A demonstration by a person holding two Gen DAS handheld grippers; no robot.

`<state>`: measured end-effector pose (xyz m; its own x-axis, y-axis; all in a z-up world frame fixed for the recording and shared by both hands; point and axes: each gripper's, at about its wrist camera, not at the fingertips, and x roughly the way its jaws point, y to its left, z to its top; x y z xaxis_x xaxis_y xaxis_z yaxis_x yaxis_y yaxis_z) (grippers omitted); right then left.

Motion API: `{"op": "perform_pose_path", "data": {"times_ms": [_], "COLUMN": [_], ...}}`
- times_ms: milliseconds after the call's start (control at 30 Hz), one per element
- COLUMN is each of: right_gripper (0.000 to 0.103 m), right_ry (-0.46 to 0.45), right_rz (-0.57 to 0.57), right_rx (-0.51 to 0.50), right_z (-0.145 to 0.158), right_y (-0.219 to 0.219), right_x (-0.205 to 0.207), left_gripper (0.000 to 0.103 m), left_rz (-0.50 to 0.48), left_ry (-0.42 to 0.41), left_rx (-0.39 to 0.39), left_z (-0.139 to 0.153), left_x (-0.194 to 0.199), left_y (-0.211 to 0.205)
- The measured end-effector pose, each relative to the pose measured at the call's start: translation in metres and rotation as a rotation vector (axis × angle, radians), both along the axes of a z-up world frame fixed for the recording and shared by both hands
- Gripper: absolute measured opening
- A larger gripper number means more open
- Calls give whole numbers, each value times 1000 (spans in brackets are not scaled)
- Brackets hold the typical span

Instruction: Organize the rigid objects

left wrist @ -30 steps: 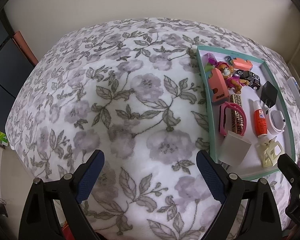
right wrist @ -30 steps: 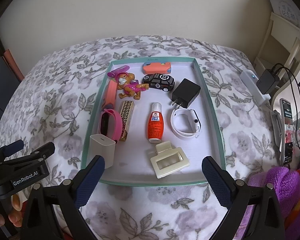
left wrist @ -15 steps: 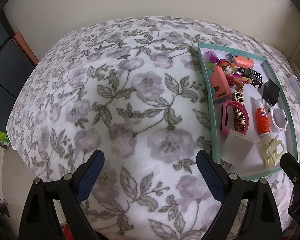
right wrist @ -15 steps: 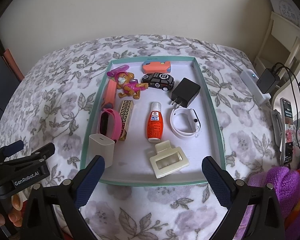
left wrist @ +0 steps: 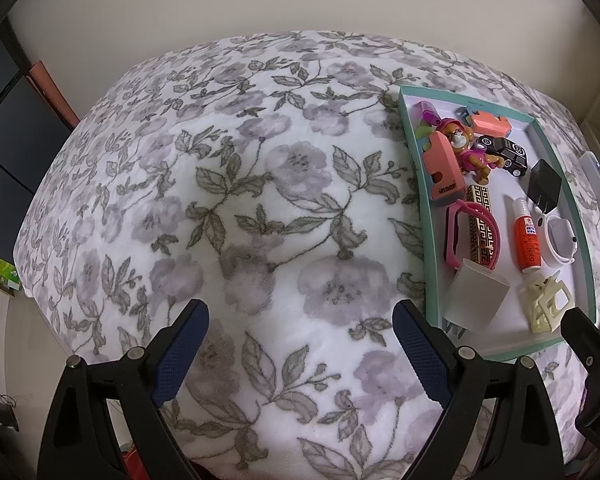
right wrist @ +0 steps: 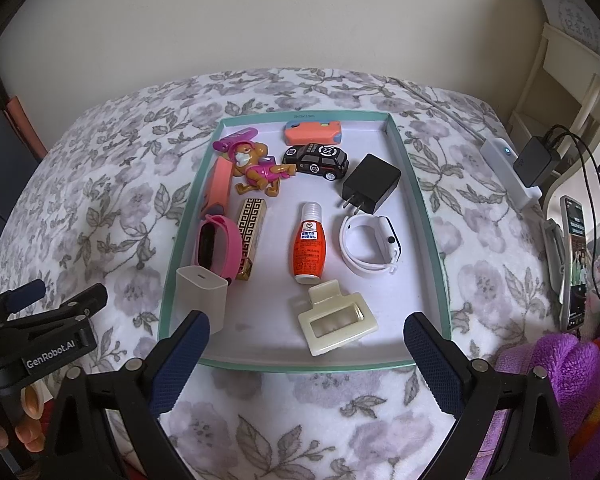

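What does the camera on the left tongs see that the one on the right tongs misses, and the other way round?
Only the left view shows the wide bare stretch of floral blanket beside the tray, a dark cabinet at the far left, and the left tongs open over the blanket.

Only the right view shows the phone, a plugged-in black adapter, the purple fleece, and the right tongs open at the tray's near edge.

Both show the teal tray with its toy car, orange bottle, white watch and cream hair clip.
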<state>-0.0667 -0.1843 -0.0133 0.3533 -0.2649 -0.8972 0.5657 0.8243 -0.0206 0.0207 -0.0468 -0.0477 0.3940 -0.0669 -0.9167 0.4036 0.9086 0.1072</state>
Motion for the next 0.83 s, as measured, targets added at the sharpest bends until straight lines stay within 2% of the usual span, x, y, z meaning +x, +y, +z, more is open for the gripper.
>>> {"op": "perform_pose_path", "data": {"times_ms": [833], "right_gripper": [100], "right_ry": [6], "right_rz": [3], "right_rx": [2], "right_z": [-2], "right_y": [0], "right_x": [0], "left_gripper": [93], "left_rz": [9], "left_ry": [-20], "left_rx": [-8], "left_z": [5], "left_x": [-2], "left_y": [-3]}}
